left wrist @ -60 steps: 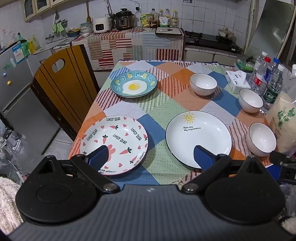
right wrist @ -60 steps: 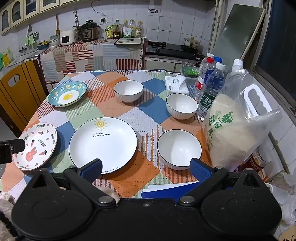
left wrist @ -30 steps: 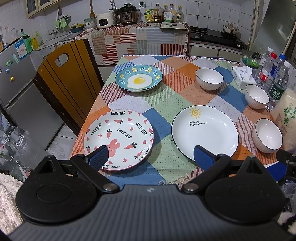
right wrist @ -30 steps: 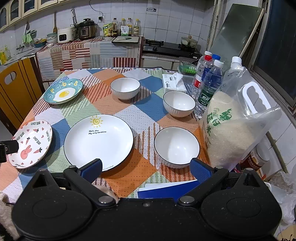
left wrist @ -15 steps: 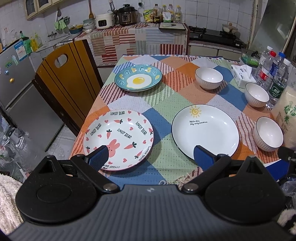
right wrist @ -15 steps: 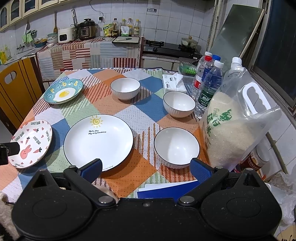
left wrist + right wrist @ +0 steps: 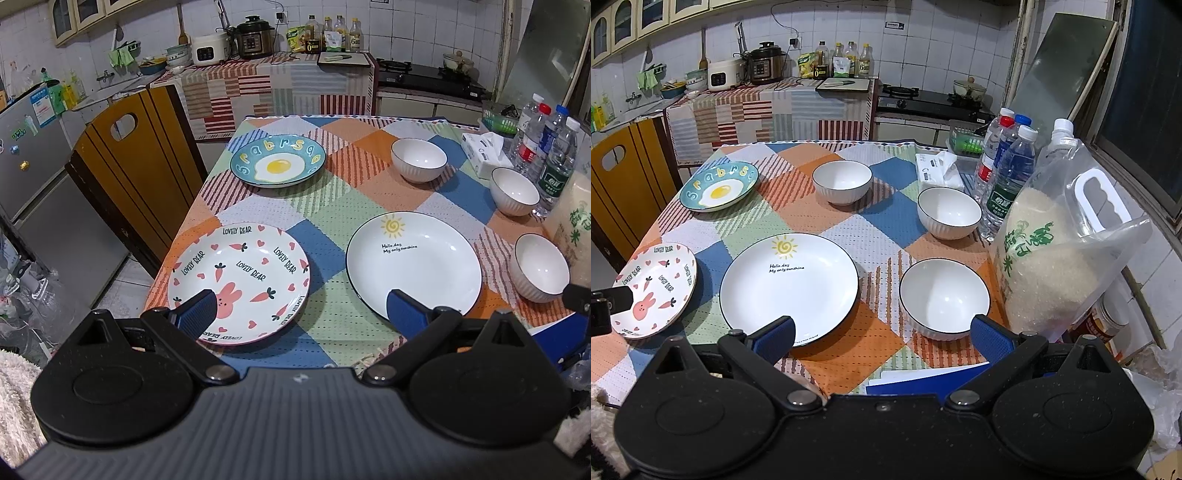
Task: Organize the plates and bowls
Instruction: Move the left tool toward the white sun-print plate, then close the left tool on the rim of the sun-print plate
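On the checked tablecloth lie a bunny plate [image 7: 238,282] [image 7: 653,290], a white sun plate [image 7: 413,262] [image 7: 788,286] and a blue egg plate [image 7: 277,164] [image 7: 718,186]. Three white bowls stand to the right: near [image 7: 539,271] [image 7: 943,297], middle [image 7: 515,190] [image 7: 949,212], far [image 7: 418,158] [image 7: 842,181]. My left gripper [image 7: 297,317] is open and empty above the table's front edge, between the bunny and sun plates. My right gripper [image 7: 882,338] is open and empty, between the sun plate and the near bowl.
A rice bag [image 7: 1060,251], water bottles [image 7: 1008,177] and a tissue pack [image 7: 938,170] line the table's right side. A blue folder [image 7: 923,376] lies at the front edge. A wooden chair [image 7: 129,166] stands left of the table. A counter with appliances [image 7: 764,68] is behind.
Both grippers drifted slightly; the left view shifted a little back and right over the two seconds. Nothing on the table moved. Both grippers stayed open.
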Action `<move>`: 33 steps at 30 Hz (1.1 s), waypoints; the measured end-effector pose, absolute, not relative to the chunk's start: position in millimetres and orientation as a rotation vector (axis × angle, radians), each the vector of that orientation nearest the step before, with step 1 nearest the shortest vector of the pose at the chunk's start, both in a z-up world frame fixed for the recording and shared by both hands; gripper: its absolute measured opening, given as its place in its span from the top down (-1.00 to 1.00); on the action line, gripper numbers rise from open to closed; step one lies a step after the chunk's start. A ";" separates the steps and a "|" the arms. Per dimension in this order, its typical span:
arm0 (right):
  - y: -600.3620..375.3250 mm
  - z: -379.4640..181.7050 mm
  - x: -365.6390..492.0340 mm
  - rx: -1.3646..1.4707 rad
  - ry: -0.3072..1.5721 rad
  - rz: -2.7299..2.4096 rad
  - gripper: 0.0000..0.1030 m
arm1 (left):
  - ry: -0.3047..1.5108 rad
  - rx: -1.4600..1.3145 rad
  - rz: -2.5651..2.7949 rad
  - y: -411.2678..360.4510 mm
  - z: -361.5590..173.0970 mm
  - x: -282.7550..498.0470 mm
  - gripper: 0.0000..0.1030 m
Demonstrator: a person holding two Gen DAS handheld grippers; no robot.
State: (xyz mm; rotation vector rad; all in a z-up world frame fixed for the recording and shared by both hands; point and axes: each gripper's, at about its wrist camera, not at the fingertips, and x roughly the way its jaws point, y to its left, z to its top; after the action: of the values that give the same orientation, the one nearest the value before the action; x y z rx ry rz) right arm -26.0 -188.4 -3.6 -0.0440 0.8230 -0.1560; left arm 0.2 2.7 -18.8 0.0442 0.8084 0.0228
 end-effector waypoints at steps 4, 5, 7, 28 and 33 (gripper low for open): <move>-188.1 -3.4 -26.1 -0.044 0.822 -0.156 -0.98 | 0.816 0.050 0.019 4.6 -21.1 0.9 -0.93; -188.1 -3.4 -26.1 -0.044 0.822 -0.155 -0.98 | 0.820 0.046 0.010 5.6 -21.2 1.2 -0.93; -188.5 -3.1 -26.2 -0.044 0.815 -0.150 -0.98 | 0.834 0.036 -0.017 7.0 -21.0 3.8 -0.93; -228.8 -64.0 39.8 0.199 0.709 0.191 -0.76 | 0.916 0.116 -0.344 0.5 -47.5 113.2 -0.93; -235.4 -101.7 44.7 0.331 0.826 0.186 -0.47 | 0.891 0.172 -0.409 -3.0 -67.4 134.1 -0.92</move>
State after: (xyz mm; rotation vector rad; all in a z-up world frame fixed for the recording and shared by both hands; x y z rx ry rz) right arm 44.7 -235.4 -101.7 0.3311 0.8260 0.1861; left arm 134.1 -3.0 -67.4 0.1716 0.8913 -0.4094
